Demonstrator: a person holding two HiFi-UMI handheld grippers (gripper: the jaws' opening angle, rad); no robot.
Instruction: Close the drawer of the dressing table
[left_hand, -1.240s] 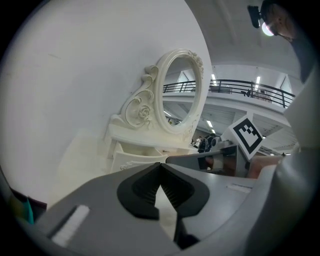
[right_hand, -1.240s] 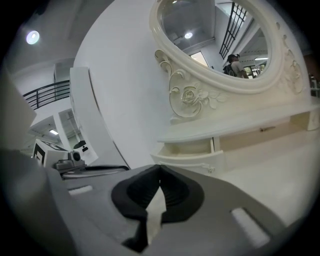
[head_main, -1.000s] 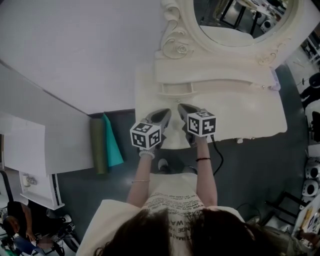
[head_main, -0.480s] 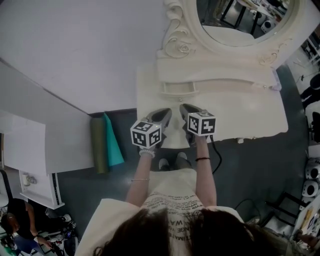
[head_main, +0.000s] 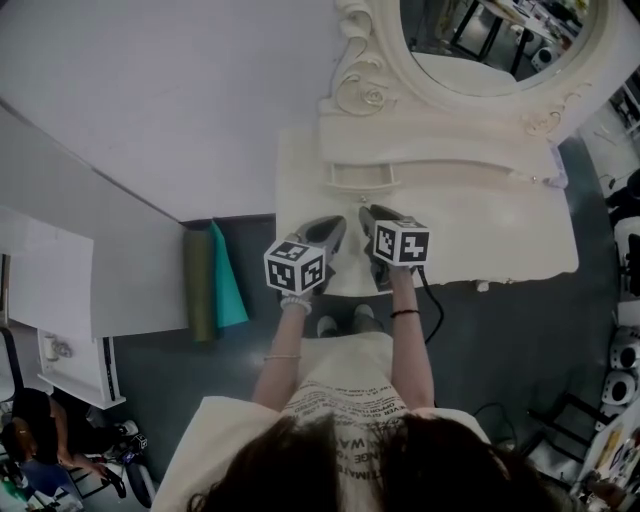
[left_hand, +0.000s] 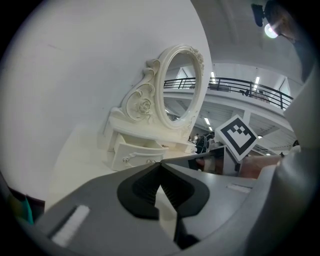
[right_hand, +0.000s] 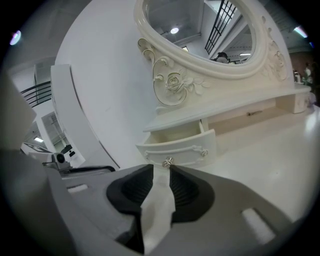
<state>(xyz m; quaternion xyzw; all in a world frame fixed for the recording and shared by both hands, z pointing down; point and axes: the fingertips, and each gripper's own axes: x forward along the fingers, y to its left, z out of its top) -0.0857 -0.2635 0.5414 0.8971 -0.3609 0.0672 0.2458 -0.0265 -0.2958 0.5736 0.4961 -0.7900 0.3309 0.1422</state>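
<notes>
The cream dressing table (head_main: 480, 220) stands against the white wall, with an oval mirror (head_main: 490, 40) above it. Its small drawer (head_main: 360, 178) under the mirror shelf at the left stands pulled out. It shows as the drawer (left_hand: 135, 156) in the left gripper view and the drawer (right_hand: 175, 147) in the right gripper view. My right gripper (head_main: 368, 212) points at the drawer front. Its jaws are opening and nothing is between the pads. The drawer knob (right_hand: 168, 161) shows just beyond the tips of the right gripper (right_hand: 161, 169). My left gripper (head_main: 335, 222) hangs beside it, left of the drawer, its tips (left_hand: 160, 164) shut on nothing.
A rolled green mat (head_main: 197, 285) and a teal sheet (head_main: 225, 280) lean by the table's left side on the dark floor. A white cabinet (head_main: 70, 370) stands at the lower left. A black cable (head_main: 435, 310) hangs off the table's front edge.
Both grippers stay where they were over the table's front left. The head view has shifted slightly. The drawer stands pulled out as before.
</notes>
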